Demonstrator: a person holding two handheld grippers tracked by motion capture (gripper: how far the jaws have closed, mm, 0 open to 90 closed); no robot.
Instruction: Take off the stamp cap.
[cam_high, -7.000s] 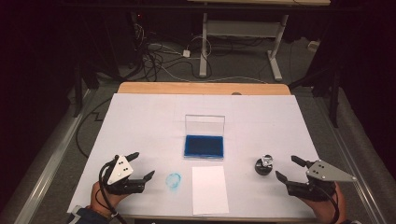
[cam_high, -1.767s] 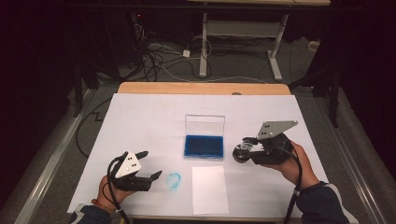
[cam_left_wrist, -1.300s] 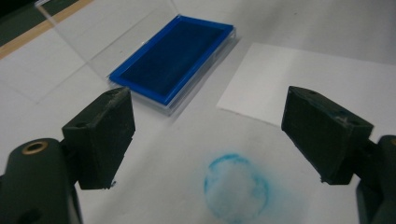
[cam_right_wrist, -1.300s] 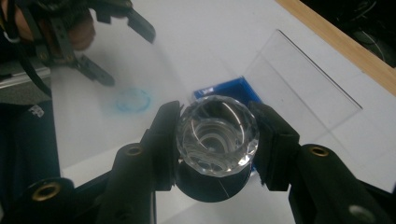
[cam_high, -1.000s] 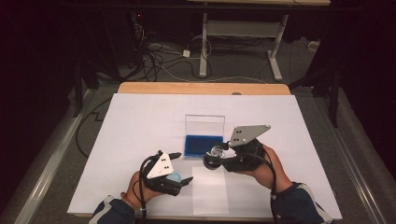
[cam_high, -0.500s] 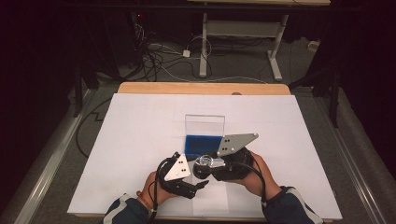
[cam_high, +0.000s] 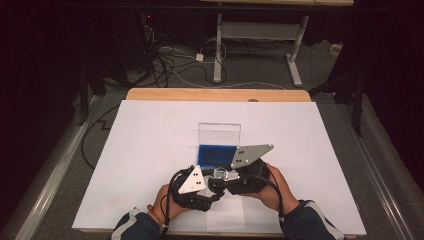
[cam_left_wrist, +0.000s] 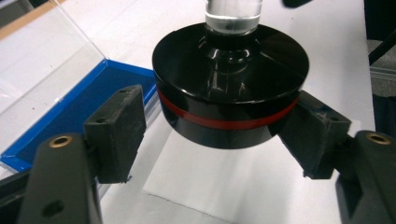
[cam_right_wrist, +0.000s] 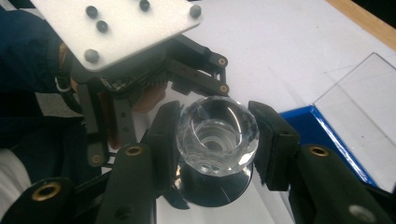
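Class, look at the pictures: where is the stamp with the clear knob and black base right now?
In the high view the stamp sits low and centre, just before the blue ink pad. The right gripper clamps its knob; the left gripper has its jaws around the base.

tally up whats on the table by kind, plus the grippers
stamps with a clear knob and black base: 1
blue ink pad cases with a clear lid: 1
white paper sheets: 1
grippers, left and right: 2
total: 5
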